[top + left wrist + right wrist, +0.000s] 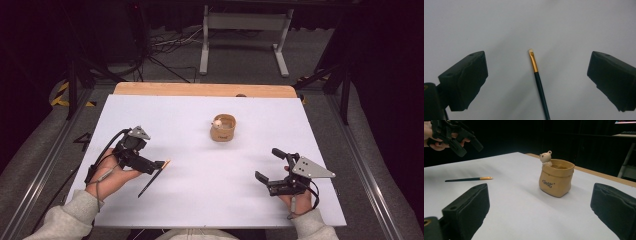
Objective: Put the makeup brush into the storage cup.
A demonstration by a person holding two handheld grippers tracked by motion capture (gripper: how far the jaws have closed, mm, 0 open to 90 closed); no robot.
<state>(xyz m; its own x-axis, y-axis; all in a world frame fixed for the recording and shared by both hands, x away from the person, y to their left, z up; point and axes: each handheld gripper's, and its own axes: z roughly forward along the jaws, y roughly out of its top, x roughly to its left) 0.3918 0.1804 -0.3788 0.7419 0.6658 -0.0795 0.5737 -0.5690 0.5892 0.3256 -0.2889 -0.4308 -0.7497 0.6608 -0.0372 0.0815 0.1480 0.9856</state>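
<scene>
A thin paintbrush [154, 178] with a dark handle, gold ferrule and pale tip lies on the white table [210, 195] at the front left. My left gripper [151, 165] hovers just above its tip end, open. In the left gripper view the brush [537, 80] lies on the sheet midway between the wide-apart jaws of the left gripper [537, 58], untouched. My right gripper [268, 165] rests open at the front right, holding nothing. It faces a tan sack-shaped pot [556, 178] with a small bear figure on its rim.
The pot [223, 128] stands upright past the table's middle. A strip of bare wood [205, 90] shows along the far edge. Beyond it are a white metal frame [245, 35] and cables on the floor.
</scene>
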